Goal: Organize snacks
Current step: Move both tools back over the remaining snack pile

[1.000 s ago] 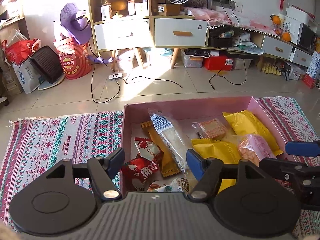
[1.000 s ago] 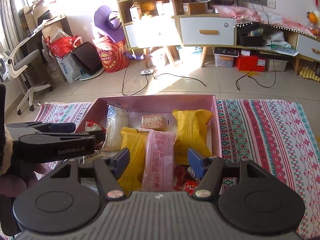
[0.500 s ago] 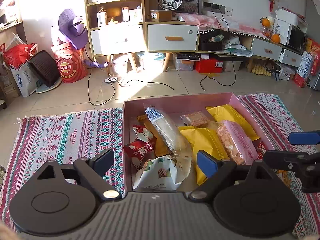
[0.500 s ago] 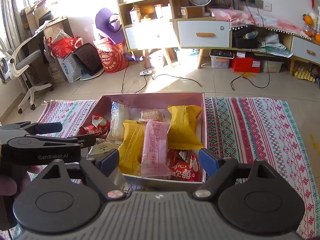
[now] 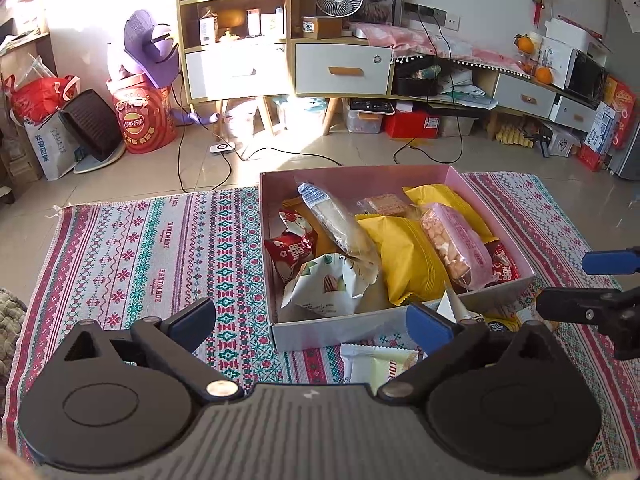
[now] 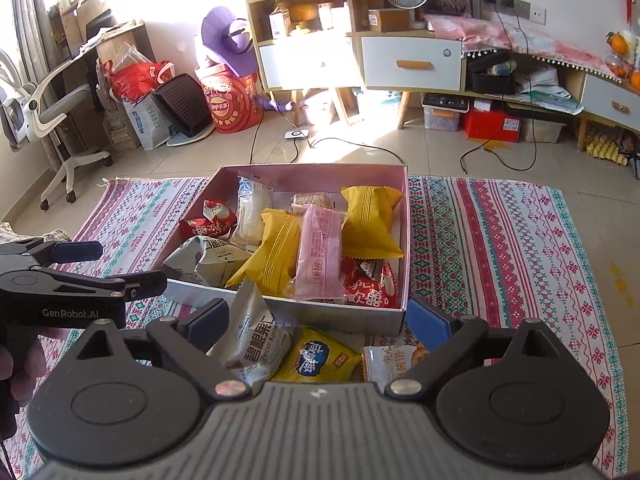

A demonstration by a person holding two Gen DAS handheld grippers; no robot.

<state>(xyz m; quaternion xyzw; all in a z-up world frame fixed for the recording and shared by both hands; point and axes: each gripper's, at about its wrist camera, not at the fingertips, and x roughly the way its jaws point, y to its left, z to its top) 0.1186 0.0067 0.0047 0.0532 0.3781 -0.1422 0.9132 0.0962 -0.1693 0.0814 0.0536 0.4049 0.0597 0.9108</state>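
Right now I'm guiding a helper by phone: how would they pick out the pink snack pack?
Find the pink box on the patterned rug. Near its middle a long pink pack lies lengthwise, resting across two yellow packs and red packets. It is the only pink wrapper there, with a small oval label at its near end.

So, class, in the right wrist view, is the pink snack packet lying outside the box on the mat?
No, the pink packet lies inside the box, between two yellow packets.

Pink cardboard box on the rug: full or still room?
Nearly full. The pink cardboard box holds overlapping packets, yellow ones and a pink one stacked across the floor; three more packets lie outside on the rug.
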